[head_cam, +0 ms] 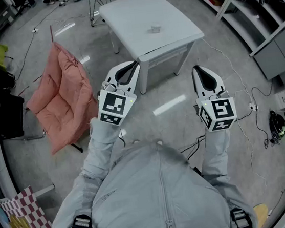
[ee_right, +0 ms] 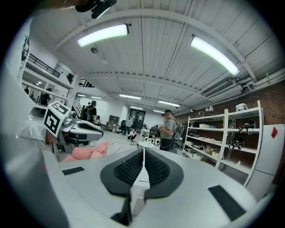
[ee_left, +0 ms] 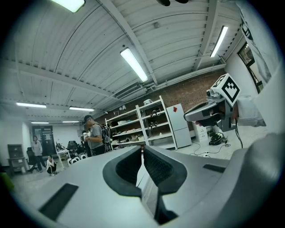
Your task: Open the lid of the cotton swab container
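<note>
Cotton swab container on white table (pink chair beside)

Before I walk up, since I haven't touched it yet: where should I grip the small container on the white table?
Probably across its sides, from above: the small container looks low and squat and sits alone near the middle of the white table, nothing crowding it. Its lid is too small to make out.
</note>
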### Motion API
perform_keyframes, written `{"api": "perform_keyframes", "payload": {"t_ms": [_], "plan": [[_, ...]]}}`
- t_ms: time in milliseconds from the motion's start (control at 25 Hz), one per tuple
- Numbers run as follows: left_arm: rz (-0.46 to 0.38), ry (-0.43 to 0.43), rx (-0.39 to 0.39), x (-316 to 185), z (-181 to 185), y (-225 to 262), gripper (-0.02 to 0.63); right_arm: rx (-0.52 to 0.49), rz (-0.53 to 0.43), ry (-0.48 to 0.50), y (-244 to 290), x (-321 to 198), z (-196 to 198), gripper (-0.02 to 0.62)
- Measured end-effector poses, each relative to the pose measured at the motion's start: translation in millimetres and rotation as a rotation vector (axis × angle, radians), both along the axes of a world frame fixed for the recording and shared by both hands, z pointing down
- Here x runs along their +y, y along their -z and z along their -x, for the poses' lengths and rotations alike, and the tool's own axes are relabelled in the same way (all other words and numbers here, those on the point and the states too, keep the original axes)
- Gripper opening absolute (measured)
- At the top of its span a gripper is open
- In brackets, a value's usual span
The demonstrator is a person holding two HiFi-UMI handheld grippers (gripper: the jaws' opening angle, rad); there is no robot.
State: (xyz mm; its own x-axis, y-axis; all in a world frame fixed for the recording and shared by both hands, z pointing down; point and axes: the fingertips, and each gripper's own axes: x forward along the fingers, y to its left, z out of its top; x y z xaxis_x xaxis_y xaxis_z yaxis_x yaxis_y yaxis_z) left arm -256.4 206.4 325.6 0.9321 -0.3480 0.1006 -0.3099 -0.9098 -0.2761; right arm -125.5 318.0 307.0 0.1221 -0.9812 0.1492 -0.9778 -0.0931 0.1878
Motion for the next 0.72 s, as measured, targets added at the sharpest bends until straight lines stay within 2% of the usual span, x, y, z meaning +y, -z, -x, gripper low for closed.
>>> {"api": "perform_keyframes", "payload": {"t_ms": [200,720], "plan": [[0.019,0.004,-0.004,-2,-3,-7,0.031,-0.005,0.010,0.006,-8,-1,-3,0.041],[0.047,0.012,-0.015,-2,-37,-16,0.031,-0.053,-0.008,0.004,-15,2,-42,0.041]]}}
